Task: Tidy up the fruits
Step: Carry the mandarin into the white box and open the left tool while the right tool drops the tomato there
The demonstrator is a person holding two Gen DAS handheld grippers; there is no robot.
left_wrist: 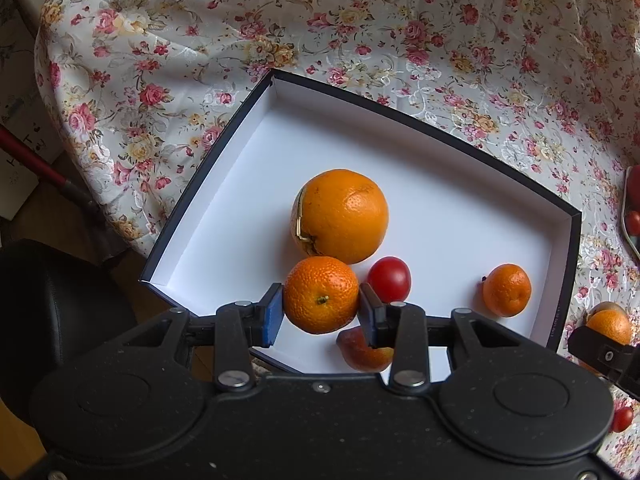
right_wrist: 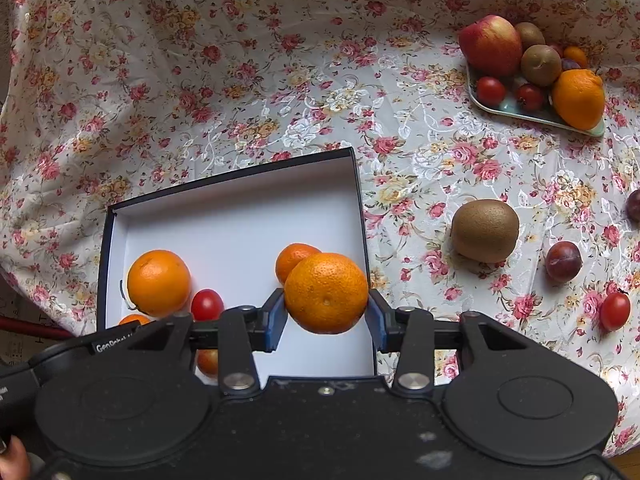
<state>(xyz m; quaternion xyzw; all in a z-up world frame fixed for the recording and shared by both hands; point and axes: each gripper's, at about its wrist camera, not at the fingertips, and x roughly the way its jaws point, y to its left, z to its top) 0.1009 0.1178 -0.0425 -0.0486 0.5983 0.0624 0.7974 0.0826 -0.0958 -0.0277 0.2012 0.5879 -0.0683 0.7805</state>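
Gripping tangerines [left_wrist: 321, 295] [right_wrist: 326, 293], stem ends facing cameras.

Floral tablecloth [left_wrist: 360, 40] on table; black chair [left_wrist: 48, 292], red pole [left_wrist: 36, 160] nearby.

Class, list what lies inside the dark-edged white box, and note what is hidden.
Inside the box: a large orange, a cherry tomato, a small mandarin and a reddish-orange fruit, partly hidden by the left gripper, which holds another mandarin.
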